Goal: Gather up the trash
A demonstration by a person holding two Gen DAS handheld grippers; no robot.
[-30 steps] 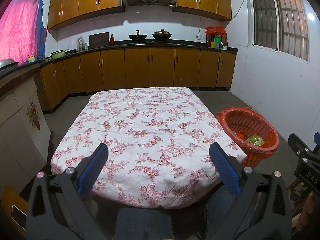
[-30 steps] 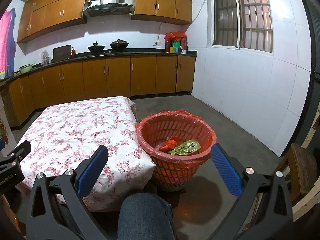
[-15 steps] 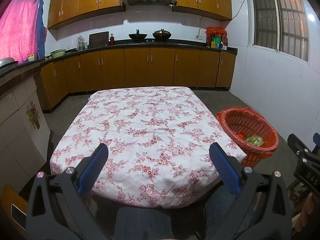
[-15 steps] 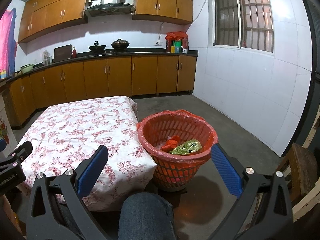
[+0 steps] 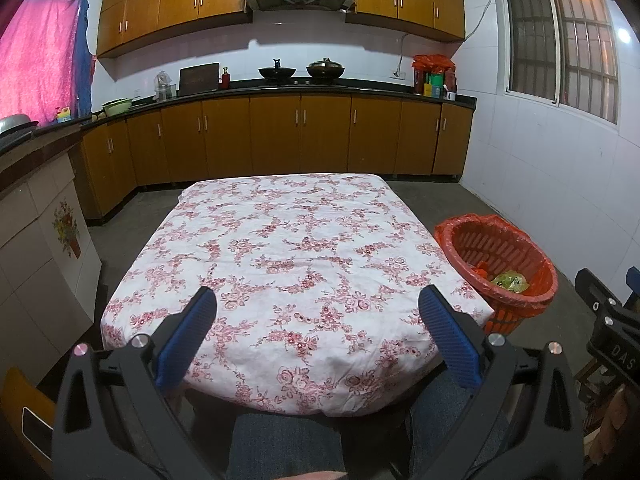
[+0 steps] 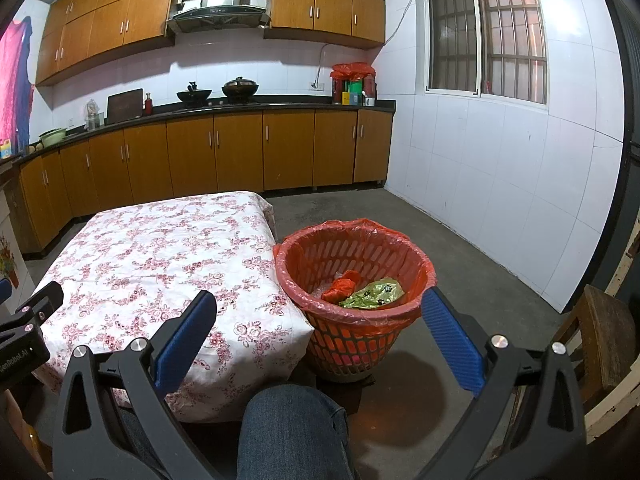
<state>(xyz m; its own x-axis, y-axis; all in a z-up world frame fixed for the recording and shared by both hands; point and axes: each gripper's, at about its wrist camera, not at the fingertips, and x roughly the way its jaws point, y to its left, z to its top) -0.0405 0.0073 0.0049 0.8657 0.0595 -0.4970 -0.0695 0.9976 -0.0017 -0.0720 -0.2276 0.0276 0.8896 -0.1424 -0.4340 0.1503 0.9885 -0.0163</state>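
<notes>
A red mesh trash basket [image 6: 352, 280] lined with a red bag stands on the floor at the table's right side; it also shows in the left wrist view [image 5: 500, 268]. Inside lie a red wrapper [image 6: 340, 286] and a green wrapper [image 6: 372, 294]. The low table [image 5: 304, 264] has a white cloth with red flowers and nothing on it. My left gripper [image 5: 318, 316] is open and empty above the table's near edge. My right gripper [image 6: 320, 312] is open and empty, held in front of the basket.
Brown kitchen cabinets [image 5: 280, 136] with pots on the counter run along the back wall. A tiled white wall [image 6: 500, 180] is to the right. A wooden chair [image 6: 600, 328] stands at far right. My knee [image 6: 288, 432] is below the grippers.
Both views have shifted slightly; the grippers stay open and empty and nothing on the table or in the basket has moved.
</notes>
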